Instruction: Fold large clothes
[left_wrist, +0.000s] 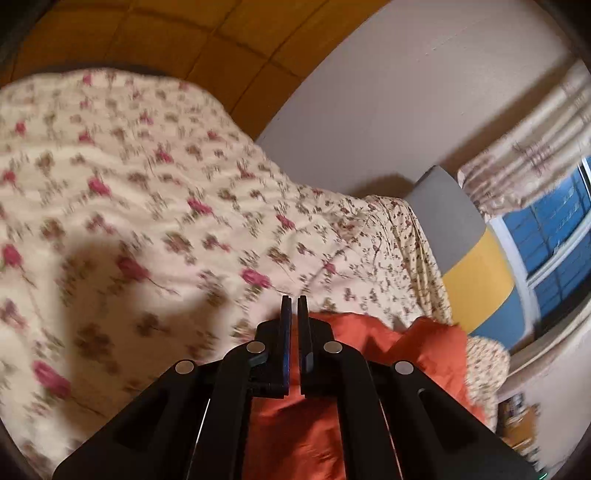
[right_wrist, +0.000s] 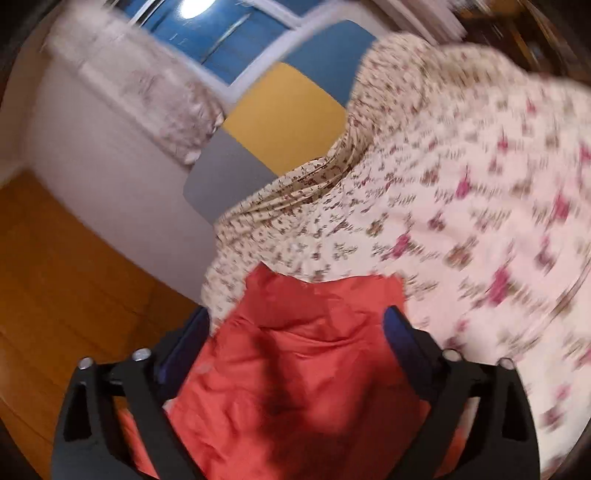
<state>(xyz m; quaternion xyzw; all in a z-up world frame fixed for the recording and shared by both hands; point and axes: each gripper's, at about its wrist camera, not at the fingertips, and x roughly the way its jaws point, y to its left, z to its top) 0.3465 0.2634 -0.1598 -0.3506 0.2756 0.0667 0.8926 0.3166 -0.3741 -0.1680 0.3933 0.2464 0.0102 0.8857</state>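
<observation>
An orange-red garment (left_wrist: 295, 417) lies crumpled on a floral bedspread (left_wrist: 147, 206). In the left wrist view my left gripper (left_wrist: 294, 301) has its fingers almost together, with a thin gap, over the garment; the garment shows below and between the fingers, but a grip on it is not clear. In the right wrist view my right gripper (right_wrist: 297, 314) is wide open, its blue-padded fingers (right_wrist: 397, 325) on either side of a bunched part of the garment (right_wrist: 295, 369). Both views are motion-blurred.
The floral bedspread (right_wrist: 461, 184) covers the bed. A headboard panel in grey, yellow and blue (left_wrist: 476, 266) stands at the bed's end. A white wall (left_wrist: 388, 103), a curtain (left_wrist: 524, 173), a window (left_wrist: 557, 221) and a wooden floor (right_wrist: 55, 277) lie beyond.
</observation>
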